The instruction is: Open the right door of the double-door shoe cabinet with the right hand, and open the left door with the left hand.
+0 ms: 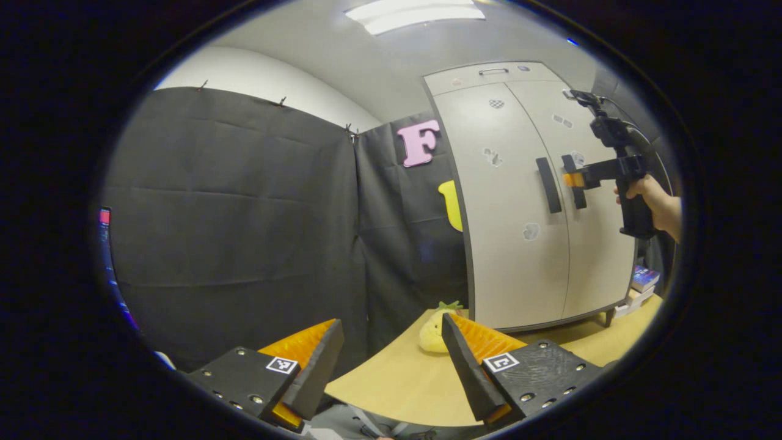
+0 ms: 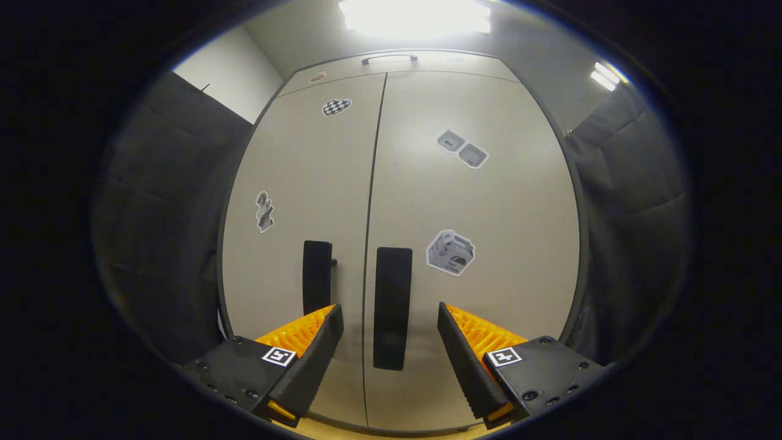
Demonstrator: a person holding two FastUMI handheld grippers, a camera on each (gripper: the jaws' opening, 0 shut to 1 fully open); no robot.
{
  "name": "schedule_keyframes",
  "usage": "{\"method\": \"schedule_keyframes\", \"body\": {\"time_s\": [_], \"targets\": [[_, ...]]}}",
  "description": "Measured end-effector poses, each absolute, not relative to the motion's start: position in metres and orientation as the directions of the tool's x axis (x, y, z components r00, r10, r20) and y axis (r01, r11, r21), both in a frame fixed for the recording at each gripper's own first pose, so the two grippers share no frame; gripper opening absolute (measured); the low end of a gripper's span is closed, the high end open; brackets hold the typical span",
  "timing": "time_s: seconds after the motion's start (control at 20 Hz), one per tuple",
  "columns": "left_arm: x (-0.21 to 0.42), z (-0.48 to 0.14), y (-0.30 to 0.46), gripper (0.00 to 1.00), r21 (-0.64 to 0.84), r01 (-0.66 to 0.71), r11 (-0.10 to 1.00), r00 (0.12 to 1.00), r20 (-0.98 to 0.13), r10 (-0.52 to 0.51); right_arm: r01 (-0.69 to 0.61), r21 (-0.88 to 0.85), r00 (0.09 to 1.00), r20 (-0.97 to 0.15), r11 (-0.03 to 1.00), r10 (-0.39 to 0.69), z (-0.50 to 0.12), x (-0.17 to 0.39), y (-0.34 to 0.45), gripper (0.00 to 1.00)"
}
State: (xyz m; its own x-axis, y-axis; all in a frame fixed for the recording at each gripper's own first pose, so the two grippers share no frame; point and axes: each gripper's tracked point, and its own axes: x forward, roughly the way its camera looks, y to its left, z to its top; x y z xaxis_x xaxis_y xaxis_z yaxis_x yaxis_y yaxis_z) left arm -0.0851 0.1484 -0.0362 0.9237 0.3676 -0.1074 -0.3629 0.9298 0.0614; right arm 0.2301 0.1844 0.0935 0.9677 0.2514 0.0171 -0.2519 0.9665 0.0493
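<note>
Two closed doors [image 2: 476, 201], yellow plush toy [image 1: 435, 330] beside cabinet [image 1: 519, 201].

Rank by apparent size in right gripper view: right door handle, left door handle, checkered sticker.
1. Black bar handle on the right door, largest.
2. Black bar handle on the left door, partly hidden behind a finger, so this is unsure.
3. Checkered black-and-white sticker, smallest.

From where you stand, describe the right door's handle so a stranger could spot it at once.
Find the pale double-door cabinet on the wooden table. Two dark vertical bar handles flank its centre seam. The right door's handle is the one just right of the seam, beside a box-shaped sticker, between the open right gripper fingers.
</note>
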Motion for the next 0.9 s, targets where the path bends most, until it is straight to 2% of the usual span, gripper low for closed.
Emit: {"method": "schedule_keyframes", "body": {"time_s": [0.2,0.25,0.3,0.45,0.6,0.65,0.7,0.75,0.8,0.9], "targets": [[-0.089,-0.041,0.155,0.94,0.059,-0.378,0.924,0.916,-0.119,0.383,-0.244,0.068,0.968,-0.049,0.967,0.248,0.081,0.250,0.192,0.95],[-0.089,-0.041,0.155,0.94,0.058,-0.381,0.923,0.915,-0.121,0.385,-0.243,0.078,0.966,-0.066,0.967,0.249,0.077,0.251,0.194,0.92],[-0.089,-0.041,0.156,0.94,0.057,-0.381,0.923,0.914,-0.123,0.386,-0.240,0.088,0.965,-0.083,0.967,0.247,0.073,0.254,0.194,0.80],[-0.089,-0.043,0.157,0.94,0.057,-0.383,0.922,0.914,-0.123,0.387,-0.230,0.096,0.967,-0.091,0.968,0.238,0.073,0.257,0.195,0.73],[-0.089,-0.044,0.157,0.94,0.051,-0.376,0.925,0.916,-0.130,0.380,-0.203,0.077,0.972,-0.104,0.976,0.211,0.074,0.260,0.194,0.41],[-0.089,-0.044,0.157,0.94,0.051,-0.374,0.926,0.917,-0.132,0.377,-0.194,0.073,0.973,-0.112,0.978,0.202,0.076,0.257,0.191,0.41],[-0.089,-0.044,0.156,0.94,0.049,-0.370,0.928,0.918,-0.132,0.373,-0.196,0.077,0.971,-0.123,0.978,0.205,0.073,0.264,0.194,0.33],[-0.089,-0.043,0.156,0.94,0.048,-0.366,0.929,0.920,-0.132,0.369,-0.192,0.083,0.970,-0.137,0.978,0.203,0.073,0.260,0.192,0.33],[-0.090,-0.043,0.155,0.94,0.048,-0.363,0.931,0.922,-0.131,0.366,-0.191,0.100,0.968,-0.147,0.977,0.204,0.073,0.259,0.192,0.24],[-0.089,-0.042,0.155,0.94,0.044,-0.355,0.934,0.925,-0.128,0.357,-0.205,0.102,0.959,-0.177,0.973,0.221,0.072,0.259,0.191,0.15]]}}
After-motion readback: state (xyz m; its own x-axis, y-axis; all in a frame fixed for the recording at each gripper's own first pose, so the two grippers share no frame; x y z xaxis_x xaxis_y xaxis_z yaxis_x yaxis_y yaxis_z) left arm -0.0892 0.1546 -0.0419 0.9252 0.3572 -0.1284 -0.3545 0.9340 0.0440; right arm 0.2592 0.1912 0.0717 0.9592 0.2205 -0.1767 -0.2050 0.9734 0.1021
